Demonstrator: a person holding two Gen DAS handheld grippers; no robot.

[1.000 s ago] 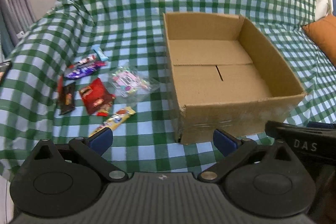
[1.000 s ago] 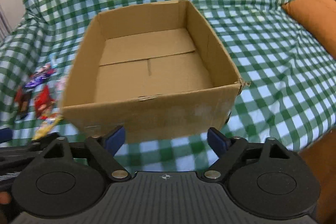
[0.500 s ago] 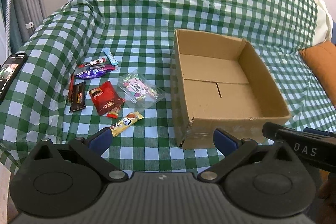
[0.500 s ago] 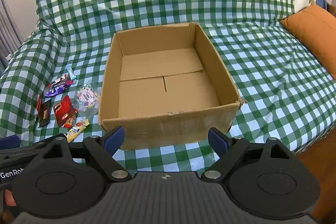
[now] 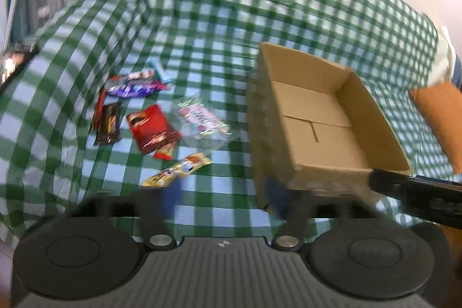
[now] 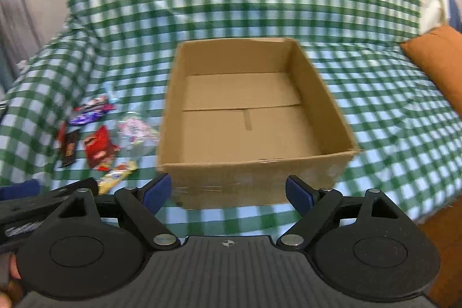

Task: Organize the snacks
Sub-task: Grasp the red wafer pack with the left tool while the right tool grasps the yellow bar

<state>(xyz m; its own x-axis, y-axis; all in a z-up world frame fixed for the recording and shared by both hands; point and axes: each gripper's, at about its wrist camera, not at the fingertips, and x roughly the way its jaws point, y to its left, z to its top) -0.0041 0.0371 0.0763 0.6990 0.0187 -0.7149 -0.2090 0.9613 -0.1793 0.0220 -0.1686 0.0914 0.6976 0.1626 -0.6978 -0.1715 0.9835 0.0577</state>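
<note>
An open, empty cardboard box [image 5: 323,117] [image 6: 248,117] sits on a green checked cloth. Left of it lie several snack packets: a red bag [image 5: 151,127] [image 6: 96,146], a clear candy bag [image 5: 202,120], a yellow bar [image 5: 176,169] [image 6: 117,176], a dark bar [image 5: 109,123], and a purple packet [image 5: 132,90]. My left gripper [image 5: 223,197] is blurred, its fingers apart and holding nothing, just short of the yellow bar. My right gripper [image 6: 228,191] is open and empty in front of the box's near wall.
The cloth [image 5: 202,19] covers a sofa or bed. An orange cushion [image 5: 439,117] [image 6: 436,57] lies to the right. A phone [image 5: 14,62] rests at the far left. The right gripper's body [image 5: 415,192] shows at the box's near right corner.
Both grippers have pulled back and up from the box over the last second. The left fingers now stand closer together and are blurred by motion. The left view has swung toward the snacks.
</note>
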